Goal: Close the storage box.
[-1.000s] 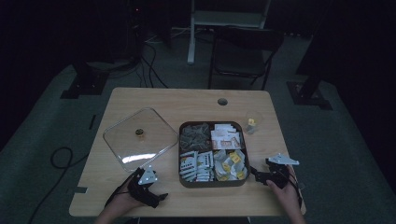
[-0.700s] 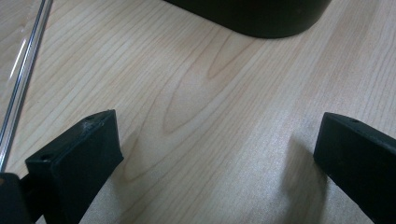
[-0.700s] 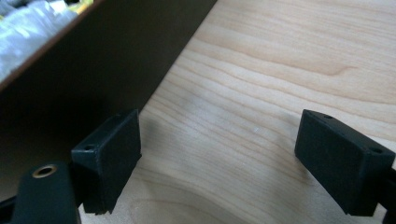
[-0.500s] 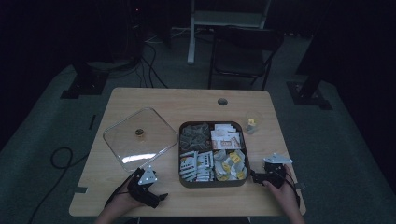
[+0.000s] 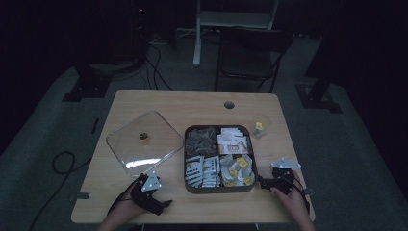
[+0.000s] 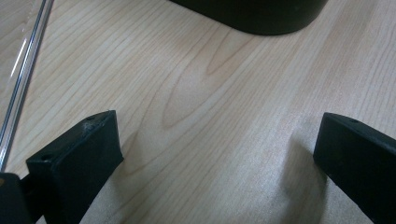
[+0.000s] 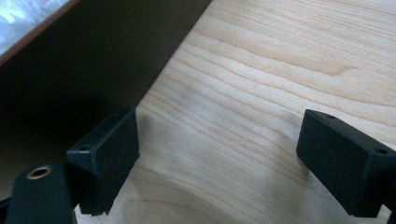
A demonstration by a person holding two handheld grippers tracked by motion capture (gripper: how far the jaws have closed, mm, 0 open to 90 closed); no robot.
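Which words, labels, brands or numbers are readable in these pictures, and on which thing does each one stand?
No text can be read.
Packets in the compartment tray: the white sachets, the yellow-marked sachets and the packets with an orange band carry print, but it is too small and dim to read.
Clear lid, small cup, table, left tongs and right tongs: no writing shows.

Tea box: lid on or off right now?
Off. The clear lid lies flat on the table left of the tea box, whose four compartments of packets are uncovered in the high view.
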